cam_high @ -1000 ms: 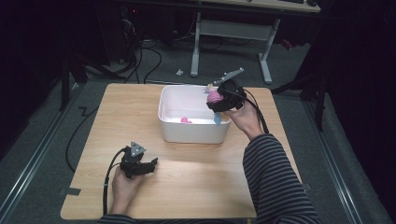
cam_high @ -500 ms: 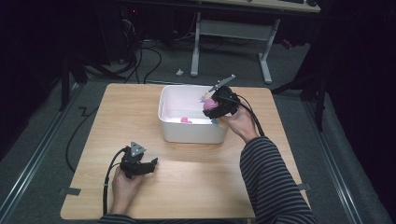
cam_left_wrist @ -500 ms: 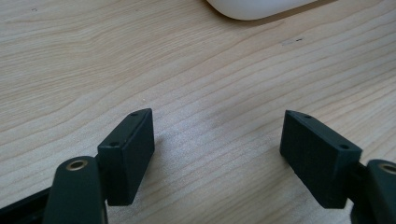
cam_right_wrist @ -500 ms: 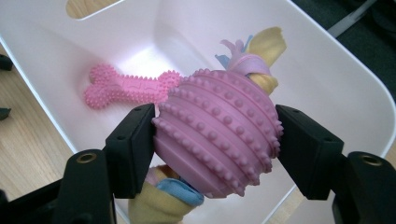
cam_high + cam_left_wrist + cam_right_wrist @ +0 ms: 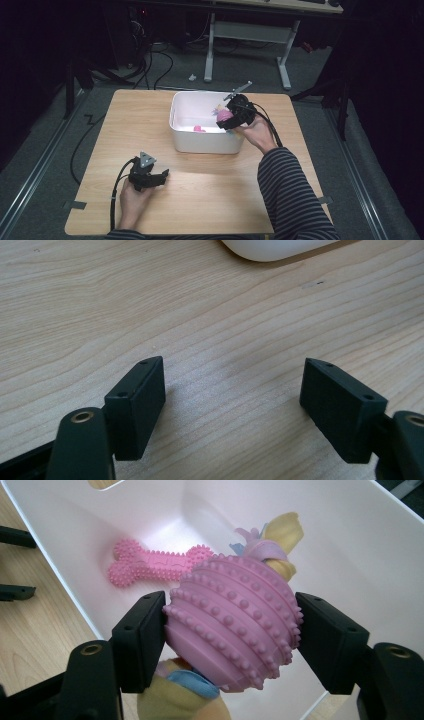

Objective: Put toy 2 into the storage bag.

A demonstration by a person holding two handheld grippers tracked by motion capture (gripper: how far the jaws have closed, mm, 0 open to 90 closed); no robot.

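Pink ball (image 5: 232,622) clamped in the right gripper (image 5: 230,630) over the white tub (image 5: 185,137); left gripper (image 5: 232,405), jaws apart, rests nearby.

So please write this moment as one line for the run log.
right gripper: shut on pink studded rubber ball, over white plastic bin | pink bone toy inside bin | left gripper: open, on wooden table

The ball (image 5: 232,622) hides the rope's (image 5: 272,542) middle and part of the bone (image 5: 155,567). The bin (image 5: 272,247) is cut off above.
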